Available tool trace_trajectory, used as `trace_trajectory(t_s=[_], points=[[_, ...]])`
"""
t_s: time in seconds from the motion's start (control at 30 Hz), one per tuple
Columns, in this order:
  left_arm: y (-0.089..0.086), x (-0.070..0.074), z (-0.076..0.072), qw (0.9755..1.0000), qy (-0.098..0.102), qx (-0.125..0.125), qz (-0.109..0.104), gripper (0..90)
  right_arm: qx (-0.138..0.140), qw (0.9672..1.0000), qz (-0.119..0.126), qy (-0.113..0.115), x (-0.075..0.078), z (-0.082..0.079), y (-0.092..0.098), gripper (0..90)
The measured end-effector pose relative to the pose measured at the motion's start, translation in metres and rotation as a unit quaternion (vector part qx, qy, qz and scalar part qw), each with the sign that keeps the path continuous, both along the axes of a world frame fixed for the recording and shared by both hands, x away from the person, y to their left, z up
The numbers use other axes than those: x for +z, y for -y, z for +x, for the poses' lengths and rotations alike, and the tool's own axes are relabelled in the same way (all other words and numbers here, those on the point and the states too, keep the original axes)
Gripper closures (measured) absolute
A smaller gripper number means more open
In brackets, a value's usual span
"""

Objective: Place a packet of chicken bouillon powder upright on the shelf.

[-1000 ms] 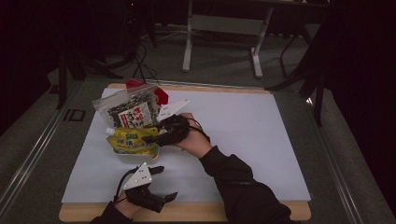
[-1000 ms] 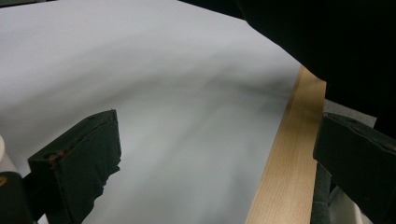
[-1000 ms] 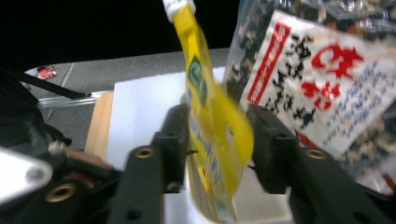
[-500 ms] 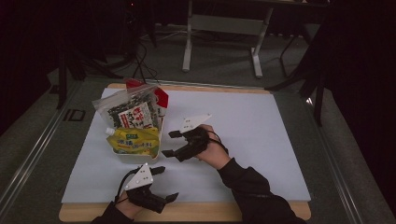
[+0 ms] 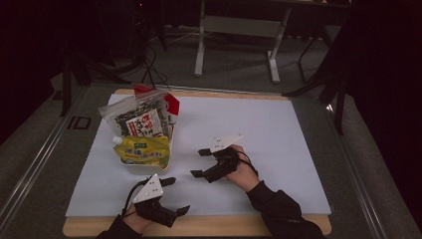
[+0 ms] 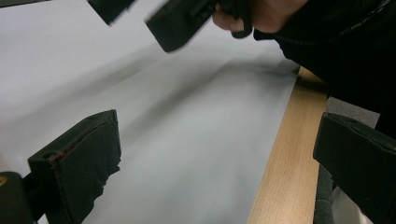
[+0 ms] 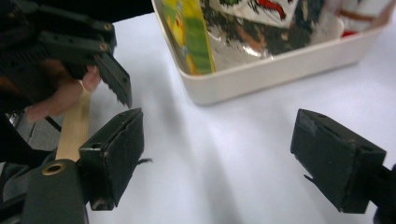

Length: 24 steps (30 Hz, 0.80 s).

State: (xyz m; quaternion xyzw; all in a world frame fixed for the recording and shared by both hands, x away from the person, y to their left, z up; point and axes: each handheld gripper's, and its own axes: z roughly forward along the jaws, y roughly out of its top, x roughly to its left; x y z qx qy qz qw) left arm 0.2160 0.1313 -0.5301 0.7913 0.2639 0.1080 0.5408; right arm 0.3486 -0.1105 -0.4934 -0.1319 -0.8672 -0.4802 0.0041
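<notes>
High view, 1 moment logged: we recorded the right gripper (image 5: 198,163) drawn back from the cream tray (image 5: 147,164) to bare white sheet (image 5: 278,134), where 1.0 s earlier it had sat against the yellow pouch (image 5: 142,149). Its jaws stood wide apart and held nothing. We noted the left gripper (image 5: 174,195) near the table's front edge (image 5: 209,225), jaws likewise spread and empty, unchanged over that interval. Item 1, the yellow pouch, lay in the tray's near end; item 2, the seaweed bag (image 5: 137,117), leaned upright behind it, with a red packet (image 5: 171,103) at the back. We judged the placing of the pouch complete and the tray packed, both tongs free for whatever followed.
</notes>
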Motion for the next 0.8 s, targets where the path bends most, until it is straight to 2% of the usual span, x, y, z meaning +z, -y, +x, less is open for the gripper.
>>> trace_trajectory(t_s=[0.3,0.6,0.8], points=[[0.0,-0.001,0.0,1.0,0.0,-0.002,0.003,2.0,-0.023,0.9996,0.013,-0.008,-0.014,-0.002,0.026,17.3],[0.002,-0.001,-0.002,1.0,0.003,-0.005,0.008,2.0,-0.037,0.9992,0.0,-0.011,-0.026,-0.002,0.046,17.3],[0.003,-0.002,-0.002,0.9999,0.005,-0.003,0.009,2.0,-0.044,0.9989,-0.008,-0.012,-0.032,-0.001,0.05,17.3]])
